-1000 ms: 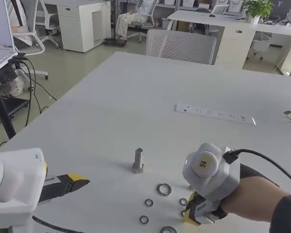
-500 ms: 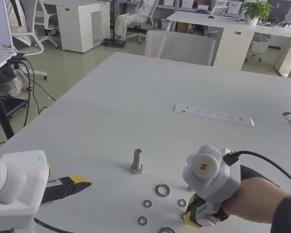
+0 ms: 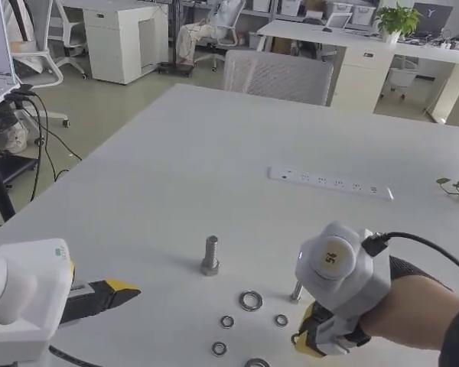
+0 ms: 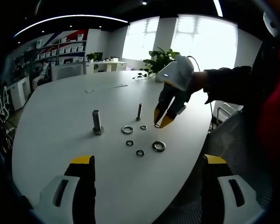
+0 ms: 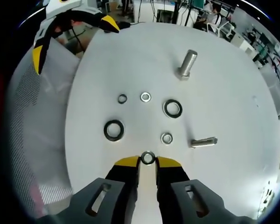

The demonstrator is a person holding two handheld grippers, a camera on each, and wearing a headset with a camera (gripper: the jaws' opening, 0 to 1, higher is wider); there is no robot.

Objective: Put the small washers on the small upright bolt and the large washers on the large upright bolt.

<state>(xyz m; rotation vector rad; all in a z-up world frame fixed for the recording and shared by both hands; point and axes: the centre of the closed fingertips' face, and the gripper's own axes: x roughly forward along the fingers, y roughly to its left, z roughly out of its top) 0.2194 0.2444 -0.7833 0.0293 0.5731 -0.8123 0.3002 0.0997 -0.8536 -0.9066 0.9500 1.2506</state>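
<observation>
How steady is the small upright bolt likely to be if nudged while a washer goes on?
Probably tips easily: the small bolt is thin and tall over a narrow head. Once down, its round shank would likely roll. It looks like metal, so likely stiff.

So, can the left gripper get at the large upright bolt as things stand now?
Probably yes. The left gripper is open, with bare table between it and the large bolt. The right gripper, shut on a small washer, is off to the side by the loose washers, out of that path.
</observation>
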